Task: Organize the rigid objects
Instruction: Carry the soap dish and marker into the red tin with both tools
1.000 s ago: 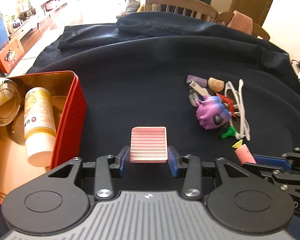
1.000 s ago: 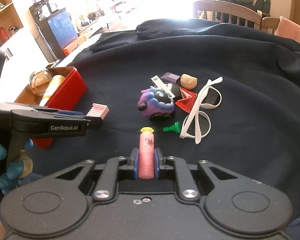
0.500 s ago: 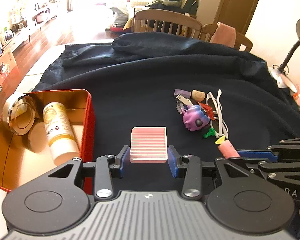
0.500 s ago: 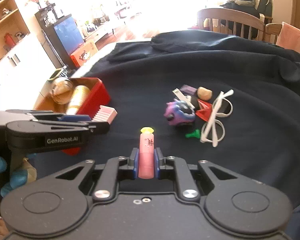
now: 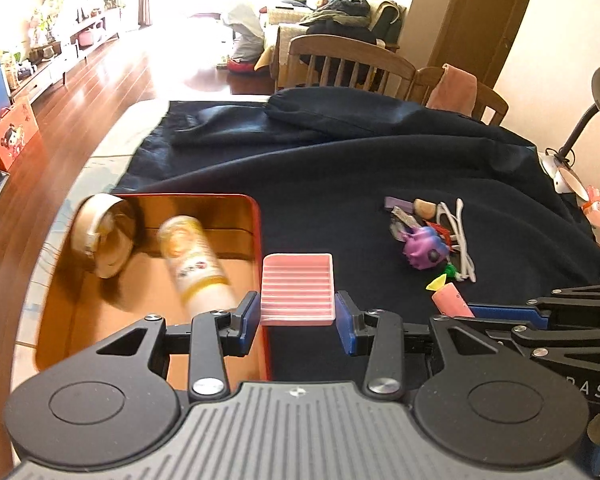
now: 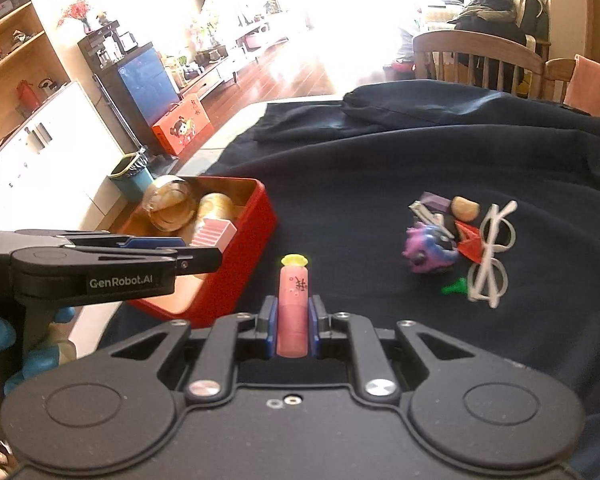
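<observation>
My left claw (image 5: 296, 312) grips the pink ridged tray (image 5: 297, 295) over the red tin's (image 5: 260, 248) edge. My right claw (image 6: 293, 322) pinches a pink tube (image 6: 294, 304). At 2 o'clock, the toy pile (image 6: 456, 240) looks blurry.

Both units: matte black housings, two round bosses each, silver screws at linkage pivots, blue finger pads. Left gripper (image 5: 296, 314) has a grey ribbed top plate; white "GenRobot.AI" lettering along its side. Right gripper (image 6: 293, 320) has a plain black top. Blue glove near the left gripper's handle.
</observation>
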